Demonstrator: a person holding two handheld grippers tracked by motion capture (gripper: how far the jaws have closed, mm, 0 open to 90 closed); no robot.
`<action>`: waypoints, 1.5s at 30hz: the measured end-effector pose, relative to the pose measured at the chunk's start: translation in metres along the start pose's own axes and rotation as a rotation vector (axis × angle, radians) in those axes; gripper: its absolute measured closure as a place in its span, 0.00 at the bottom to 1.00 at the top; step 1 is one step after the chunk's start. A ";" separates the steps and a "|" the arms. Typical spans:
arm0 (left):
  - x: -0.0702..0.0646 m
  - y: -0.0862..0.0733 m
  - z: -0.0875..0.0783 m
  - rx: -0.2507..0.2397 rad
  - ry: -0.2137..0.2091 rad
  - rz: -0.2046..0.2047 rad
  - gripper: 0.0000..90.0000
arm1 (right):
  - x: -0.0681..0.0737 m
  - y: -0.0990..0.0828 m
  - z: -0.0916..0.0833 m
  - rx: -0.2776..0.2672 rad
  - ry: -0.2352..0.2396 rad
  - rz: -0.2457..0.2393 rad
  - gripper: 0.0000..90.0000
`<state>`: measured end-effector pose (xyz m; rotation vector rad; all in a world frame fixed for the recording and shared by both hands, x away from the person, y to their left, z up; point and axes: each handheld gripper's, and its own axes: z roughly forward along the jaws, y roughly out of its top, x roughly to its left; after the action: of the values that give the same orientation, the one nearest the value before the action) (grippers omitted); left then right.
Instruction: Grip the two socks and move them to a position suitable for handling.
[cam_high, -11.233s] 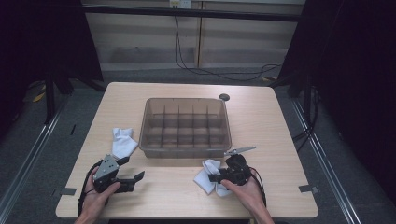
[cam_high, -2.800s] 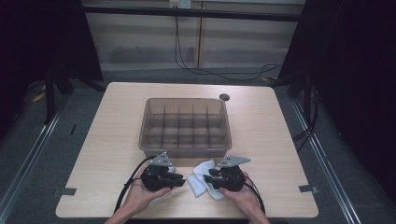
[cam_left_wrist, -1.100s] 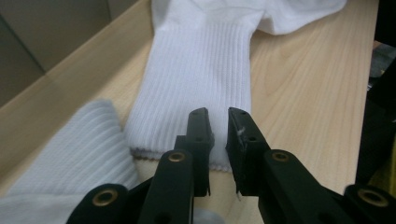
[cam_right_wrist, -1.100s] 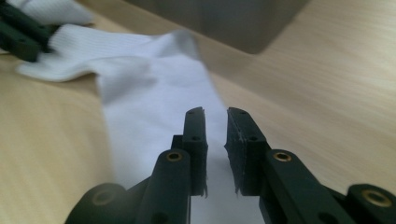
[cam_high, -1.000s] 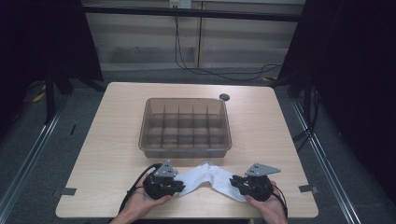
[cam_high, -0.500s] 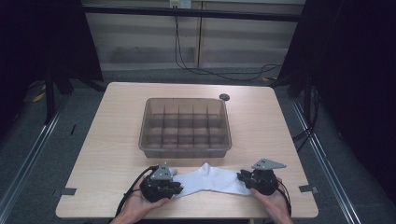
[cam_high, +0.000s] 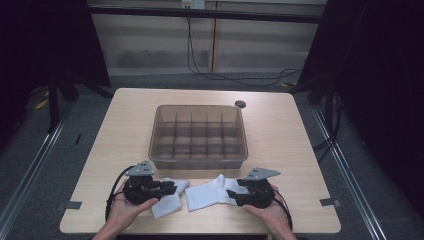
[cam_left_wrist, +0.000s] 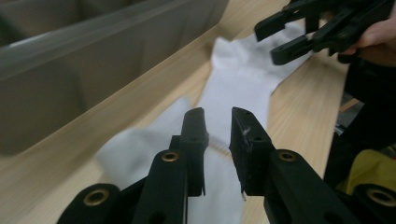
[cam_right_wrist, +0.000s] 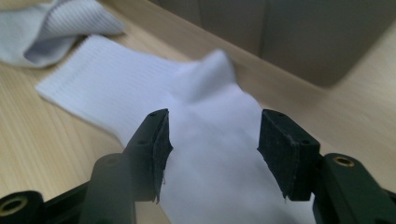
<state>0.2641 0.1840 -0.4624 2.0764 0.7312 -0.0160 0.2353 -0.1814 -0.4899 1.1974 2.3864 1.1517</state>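
Observation:
Two white socks lie on the table in front of a clear divided bin (cam_high: 198, 159). The larger sock (cam_high: 207, 194) is spread flat, with its ribbed cuff toward my left gripper. My right gripper (cam_high: 235, 194) is over its far end; its jaws have just been opening and stand wide, the sock (cam_right_wrist: 201, 116) beneath them, pads off it. My left gripper (cam_high: 172, 188) hovers above the smaller crumpled sock (cam_high: 167, 202). Its jaws (cam_left_wrist: 217, 116) have just been opening a little and stand narrowly apart with nothing between them.
The bin's front wall (cam_left_wrist: 70, 70) runs close behind both socks. A small black disc (cam_high: 240, 104) sits at the table's far edge. Bare tabletop lies to both sides of the bin. The table's near edge is just below both hands.
The sock that was stretched between both grippers now lies loose on the table. Both grippers have shifted left, the left one off the sock's cuff. The right jaws have opened.

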 end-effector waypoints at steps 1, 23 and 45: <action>0.002 -0.003 -0.002 0.003 0.010 0.000 0.84 | 0.005 0.006 0.004 -0.017 0.027 -0.017 0.48; 0.027 -0.013 0.010 0.028 0.050 -0.059 1.00 | 0.060 0.047 0.073 -0.012 0.209 -0.092 0.76; 0.009 -0.006 -0.010 -0.102 -0.039 -0.031 1.00 | 0.070 0.068 0.074 -0.030 0.241 -0.135 0.76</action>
<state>0.2658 0.1991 -0.4636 1.9630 0.7251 -0.0358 0.2672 -0.0638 -0.4800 0.9174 2.5663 1.3493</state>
